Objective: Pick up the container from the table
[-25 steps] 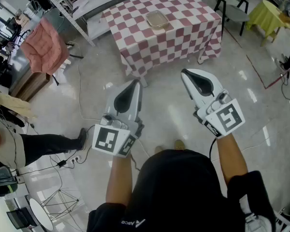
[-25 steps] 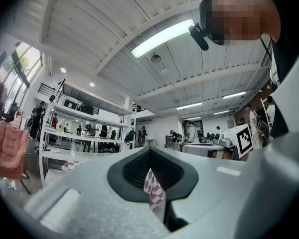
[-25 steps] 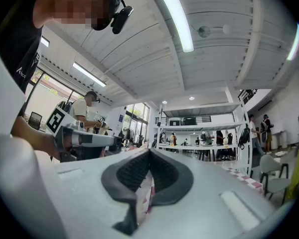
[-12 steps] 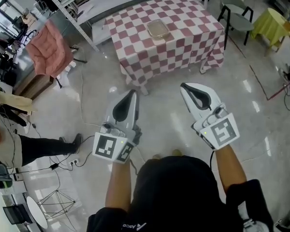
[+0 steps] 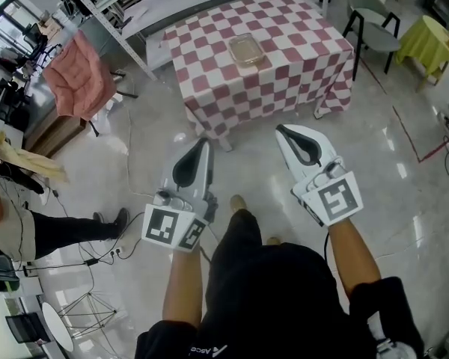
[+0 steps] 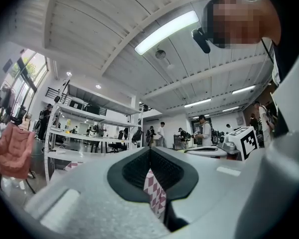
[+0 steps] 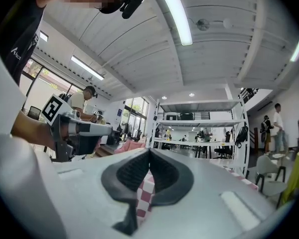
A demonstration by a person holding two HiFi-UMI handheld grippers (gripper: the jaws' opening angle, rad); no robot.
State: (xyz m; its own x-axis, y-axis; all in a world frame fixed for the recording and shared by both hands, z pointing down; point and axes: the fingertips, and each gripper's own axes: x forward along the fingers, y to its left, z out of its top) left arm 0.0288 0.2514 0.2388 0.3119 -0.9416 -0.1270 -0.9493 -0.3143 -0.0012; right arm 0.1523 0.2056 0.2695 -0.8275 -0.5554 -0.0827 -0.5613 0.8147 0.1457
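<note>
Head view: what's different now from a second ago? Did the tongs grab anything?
The person stepped toward the checkered table, one foot now forward between the left tongs and right tongs. Nothing was grabbed or let go. Both tongs stay shut and empty; the clear container still lies untouched on the table.

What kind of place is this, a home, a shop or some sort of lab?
Probably a large open lab or workshop: tall metal shelving racks, cables trailing over the polished floor, and people standing about in the background.
</note>
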